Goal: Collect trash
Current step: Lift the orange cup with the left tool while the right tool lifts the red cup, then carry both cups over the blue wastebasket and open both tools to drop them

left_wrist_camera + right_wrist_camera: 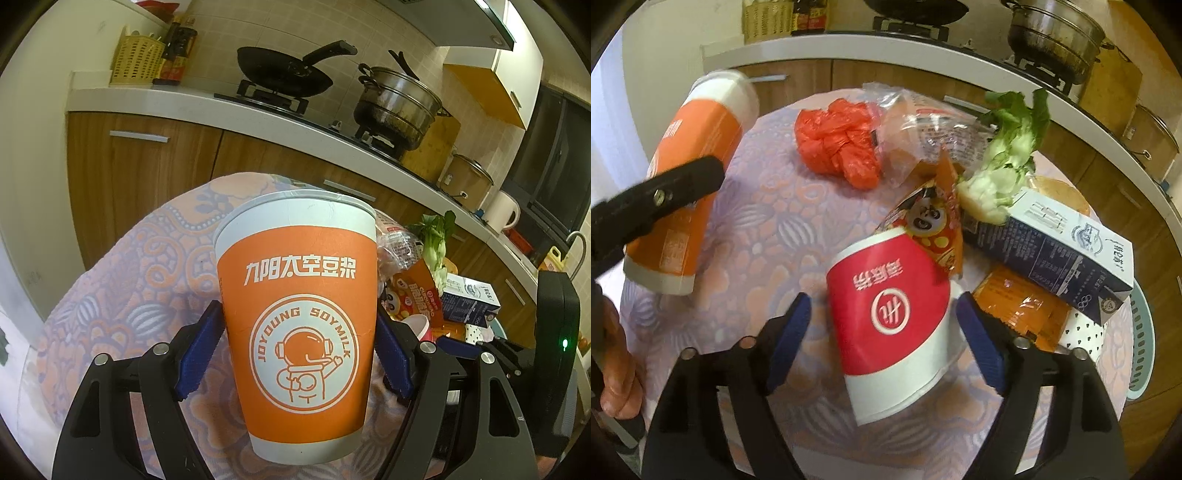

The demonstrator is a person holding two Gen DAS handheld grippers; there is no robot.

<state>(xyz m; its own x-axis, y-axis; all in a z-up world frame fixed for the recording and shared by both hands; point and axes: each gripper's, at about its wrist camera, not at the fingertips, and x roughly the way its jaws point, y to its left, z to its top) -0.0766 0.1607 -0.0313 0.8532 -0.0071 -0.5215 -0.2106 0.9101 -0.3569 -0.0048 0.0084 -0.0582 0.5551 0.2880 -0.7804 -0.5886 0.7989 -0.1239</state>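
Nearest the right wrist lens stand the blue-padded fingers of the right gripper [882, 339], spread wide to either side of a red-and-white paper cup [890, 325] lying tilted on the round table under its orange-and-lilac patterned cloth [764, 229]. A gap shows between each pad and the cup wall, so nothing is pinched; no earlier view tells how it came to lie there.

The left gripper [299, 347] is closed on a tall orange-and-white paper soymilk cup [299, 325], both blue pads pressed against its sides, the cup upright in that view and held above the cloth.

Just beyond the red cup's mouth lies a crumpled orange snack packet with a panda print [934, 225], touching its rim. Further out are a clear plastic wrapper [923, 129], a bunched red plastic bag [838, 144], a head of green leafy vegetable [1004, 162], a white-and-navy milk carton [1056, 251] and a flat orange sachet [1019, 306]. A pale green slotted basket [1141, 339] peeks past the table's right edge.

The step looks like securing the red cup. To do it well, I judge the pads should meet the cup around its middle, squarely across its width, and close gently: thin paper will crush, and a grip near the open rim would fold it. Keeping clear of the snack packet avoids dragging it along. Where the trash is meant to go is not certain; the basket is a likely guess.
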